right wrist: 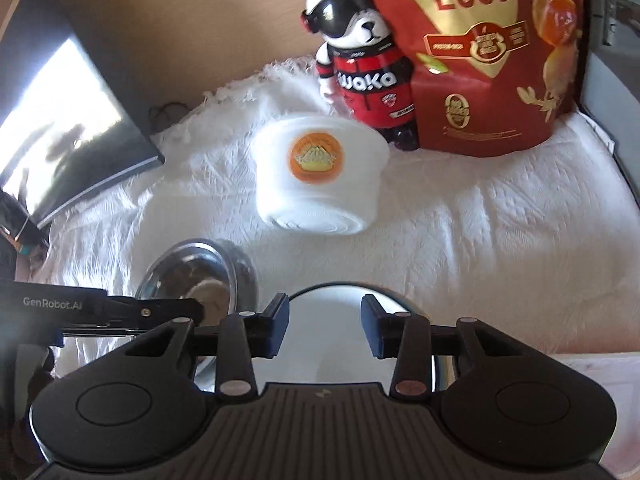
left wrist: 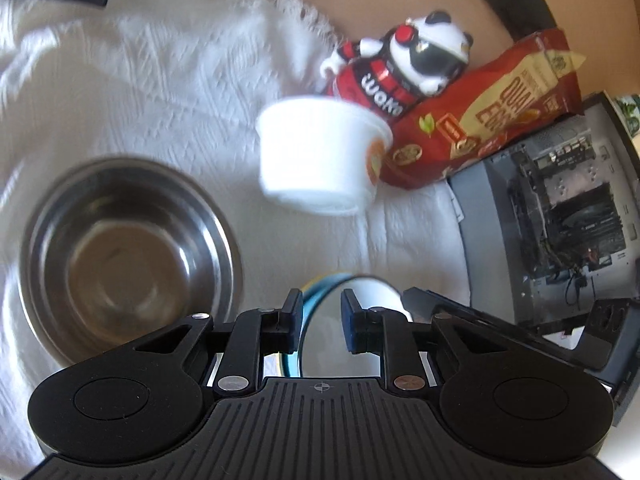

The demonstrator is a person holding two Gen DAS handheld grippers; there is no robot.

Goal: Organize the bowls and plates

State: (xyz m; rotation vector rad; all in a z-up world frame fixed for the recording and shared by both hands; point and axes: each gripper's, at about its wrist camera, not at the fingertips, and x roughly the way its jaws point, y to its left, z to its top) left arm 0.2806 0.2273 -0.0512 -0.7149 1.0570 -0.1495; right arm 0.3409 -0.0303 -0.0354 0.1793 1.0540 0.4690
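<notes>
Lying between parted jaws: plate (right wrist: 344,344)

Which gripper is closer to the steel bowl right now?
Left. The left gripper sits right beside the steel bowl; the right gripper is farther off, over the white plate.

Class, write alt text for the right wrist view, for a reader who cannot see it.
The right gripper hovers over a white plate on a white cloth, its jaws apart. Behind stand a steel bowl, a white tub with an orange label, a panda figurine and a red egg bag.
</notes>
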